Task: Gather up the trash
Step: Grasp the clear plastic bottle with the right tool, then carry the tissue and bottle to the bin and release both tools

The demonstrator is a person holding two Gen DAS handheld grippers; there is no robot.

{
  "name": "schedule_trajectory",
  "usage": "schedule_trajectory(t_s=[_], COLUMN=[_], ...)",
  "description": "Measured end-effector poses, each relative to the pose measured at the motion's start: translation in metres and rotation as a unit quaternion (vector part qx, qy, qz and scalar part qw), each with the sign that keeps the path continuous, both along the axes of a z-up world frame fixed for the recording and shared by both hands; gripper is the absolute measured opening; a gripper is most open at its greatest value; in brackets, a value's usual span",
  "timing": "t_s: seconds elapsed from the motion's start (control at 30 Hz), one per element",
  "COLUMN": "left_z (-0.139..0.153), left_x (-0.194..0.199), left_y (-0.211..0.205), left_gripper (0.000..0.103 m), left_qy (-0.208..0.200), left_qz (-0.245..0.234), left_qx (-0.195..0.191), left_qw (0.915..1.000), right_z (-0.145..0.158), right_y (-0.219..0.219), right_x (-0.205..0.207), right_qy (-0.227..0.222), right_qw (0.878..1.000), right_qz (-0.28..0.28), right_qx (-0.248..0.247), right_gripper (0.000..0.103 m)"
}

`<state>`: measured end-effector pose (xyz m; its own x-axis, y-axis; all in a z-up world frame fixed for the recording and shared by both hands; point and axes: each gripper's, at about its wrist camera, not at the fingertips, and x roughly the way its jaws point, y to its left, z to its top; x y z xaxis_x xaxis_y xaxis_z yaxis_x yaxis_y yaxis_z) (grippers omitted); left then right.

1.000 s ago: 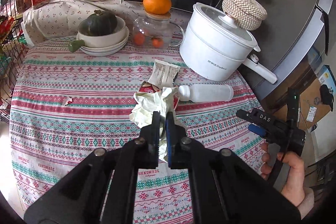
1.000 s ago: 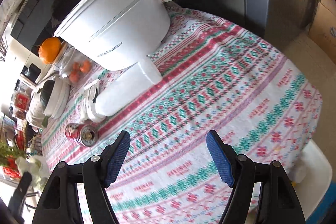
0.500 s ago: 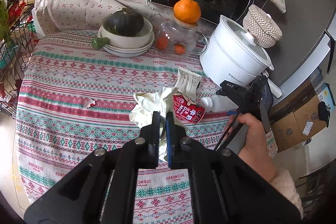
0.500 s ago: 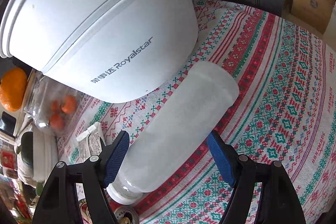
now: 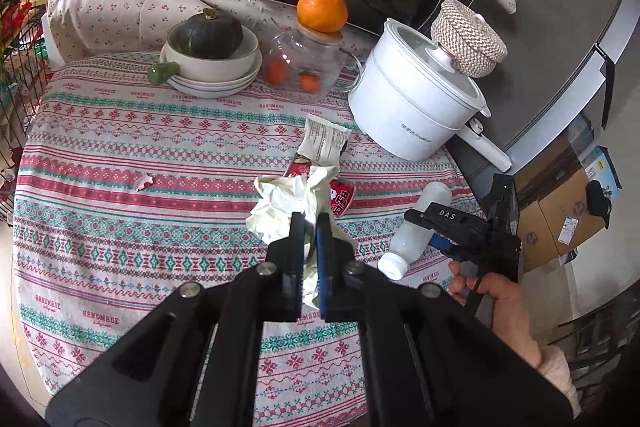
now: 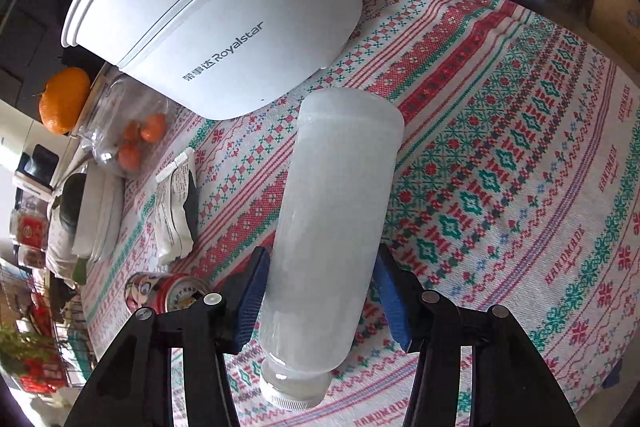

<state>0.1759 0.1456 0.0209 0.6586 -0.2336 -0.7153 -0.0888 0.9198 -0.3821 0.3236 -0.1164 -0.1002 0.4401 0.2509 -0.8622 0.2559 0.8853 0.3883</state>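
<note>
Patterned tablecloth (image 6: 500, 155); right tongs (image 6: 320, 303) closing around bottle (image 6: 336, 227).

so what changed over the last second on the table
The right gripper came in from open cloth to the white bottle lying by the white pot. Its fingers have just been closing on the bottle's sides, and the bottle has swung round with its cap toward the table edge. The left gripper stayed shut on the crumpled tissue. The red can and wrapper kept their places.

Your tabletop (image 5: 120, 155): red, green and white knit-pattern cloth. Bottle (image 6: 336, 227): frosted white. Can (image 6: 160, 291): red. Pot (image 5: 408, 107): white. Claw pads (image 6: 252, 299): blue.
</note>
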Motion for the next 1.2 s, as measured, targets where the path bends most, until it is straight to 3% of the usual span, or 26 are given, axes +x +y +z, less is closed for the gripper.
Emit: schedule_trajectory(t_s=[0.17,0.47,0.67,0.87,0.97,1.2], left_z=[0.002,0.003,-0.007,-0.035,-0.052,-0.085], left_x=[-0.008,-0.023,-0.032,-0.039,-0.041,-0.048], left_y=[-0.033,-0.116,-0.184,-0.256,-0.287,-0.348], left_gripper=[0.006,0.006,0.006,0.006,0.006,0.006], left_qy=[-0.003,-0.011,-0.006,0.017,0.035,0.06], left_qz=[-0.042,-0.142,-0.207,-0.27,-0.296,-0.343], left_qx=[0.007,0.044,0.072,0.102,0.108,0.137], left_qw=[0.9991,0.9888,0.9757,0.9574,0.9483,0.9274], right_z=[0.014,0.063,0.073,0.064,0.049,0.05], right_y=[-0.045,-0.145,-0.216,-0.268,-0.277,-0.289], right_x=[-0.049,-0.137,-0.183,-0.215,-0.219,-0.229], right_qy=[0.005,-0.028,-0.033,-0.036,-0.009,-0.011], right_qw=[0.999,0.999,0.999,0.998,0.999,0.999], right_qz=[0.019,0.014,-0.017,-0.049,-0.052,-0.042], right_qx=[0.027,0.0,-0.017,-0.005,0.011,-0.031], right_gripper=[0.052,0.051,0.051,0.051,0.051,0.051])
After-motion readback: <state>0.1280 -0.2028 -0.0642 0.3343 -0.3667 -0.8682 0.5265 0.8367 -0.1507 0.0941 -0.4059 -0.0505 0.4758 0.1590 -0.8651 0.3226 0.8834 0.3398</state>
